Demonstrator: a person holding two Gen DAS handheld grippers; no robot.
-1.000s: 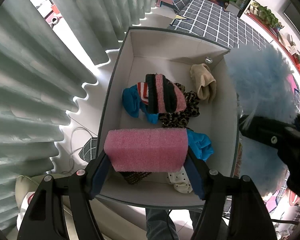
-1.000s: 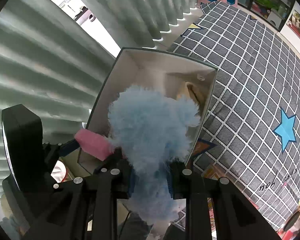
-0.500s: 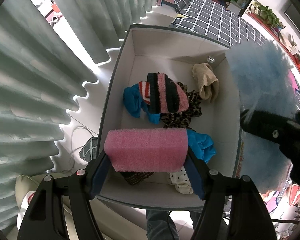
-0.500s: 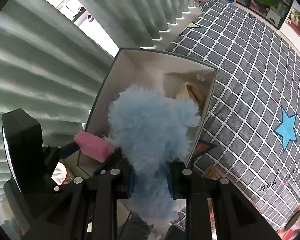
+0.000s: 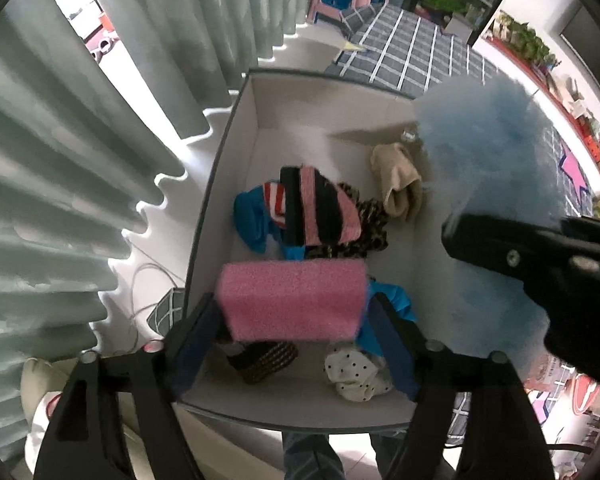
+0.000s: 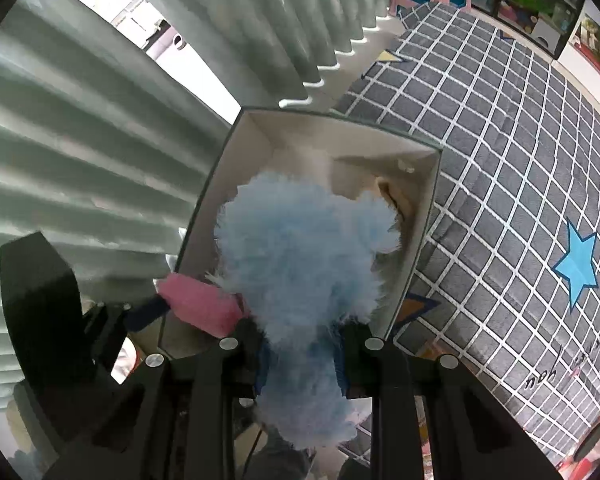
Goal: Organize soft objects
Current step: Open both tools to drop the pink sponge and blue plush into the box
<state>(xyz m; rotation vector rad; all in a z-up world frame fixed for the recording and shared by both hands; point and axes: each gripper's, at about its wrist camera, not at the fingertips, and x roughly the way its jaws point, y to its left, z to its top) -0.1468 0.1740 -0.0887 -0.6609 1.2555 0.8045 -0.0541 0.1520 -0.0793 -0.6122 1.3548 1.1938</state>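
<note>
L gripper (image 5: 292, 320) over near end of box (image 5: 220, 184), jaws just been widening, pink sponge (image 5: 292, 300) between pads, grip loosening. R gripper (image 6: 300, 364) clamped on blue fluffy thing (image 6: 300, 264) by box's right rim; far box floor bare.

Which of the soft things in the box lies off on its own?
The beige sock, alone near the far right corner of the box; the rest are bunched together.
</note>
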